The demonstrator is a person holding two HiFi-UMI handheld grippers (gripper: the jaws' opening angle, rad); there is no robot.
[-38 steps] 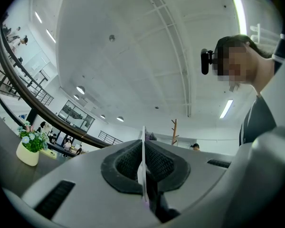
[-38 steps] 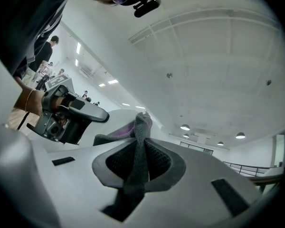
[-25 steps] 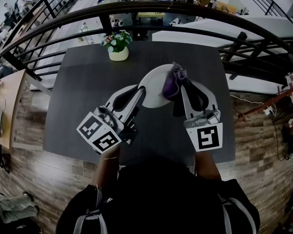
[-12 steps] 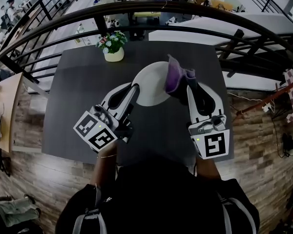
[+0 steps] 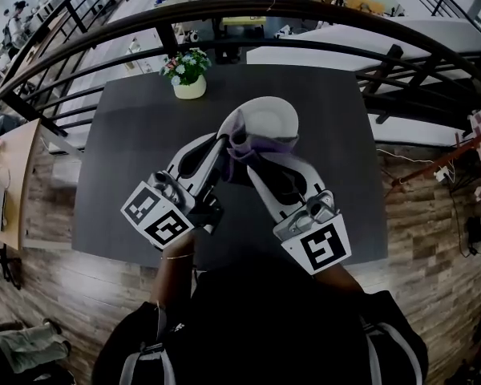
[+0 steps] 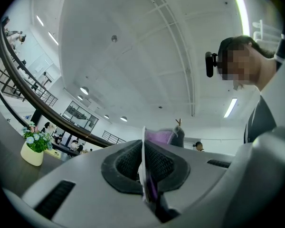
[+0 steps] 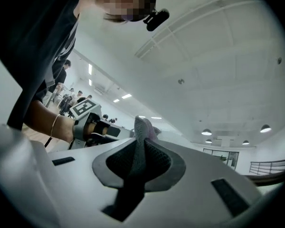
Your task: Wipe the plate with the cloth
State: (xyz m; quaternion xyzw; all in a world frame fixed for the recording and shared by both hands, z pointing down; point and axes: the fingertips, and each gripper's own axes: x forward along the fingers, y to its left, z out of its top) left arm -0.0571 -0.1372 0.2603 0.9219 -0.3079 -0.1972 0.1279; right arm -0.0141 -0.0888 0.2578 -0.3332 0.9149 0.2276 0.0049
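Head view, looking steeply down on a dark worktop (image 5: 120, 159) with a small flower pot (image 5: 194, 87) near its far edge. The left tool (image 5: 219, 144) was clamped shut on the near-left rim of a white plate (image 5: 271, 117), holding it over the middle of the worktop. In the left tool's own view, the rim stood edge-on between the pressed pads. This tool and the plate had not shifted over the last second. The right tool (image 5: 246, 165) was closed on a bunched purple cloth (image 5: 252, 144), and its own view showed the fabric pinched between its pads.

The change was in the right tool. A second before, it pointed away from the person along the plate's right side, with the cloth against the right part of the plate. It had since swung leftward and now lay at an angle across the front of the plate. The cloth had been dragged over the plate's near portion, ending just beside the left tool's tips and covering the near-left rim. The far half of the plate showed bare.

This read as a single wiping stroke from right to left. The wiping seemed under way rather than finished, and the far half probably still needed a pass.
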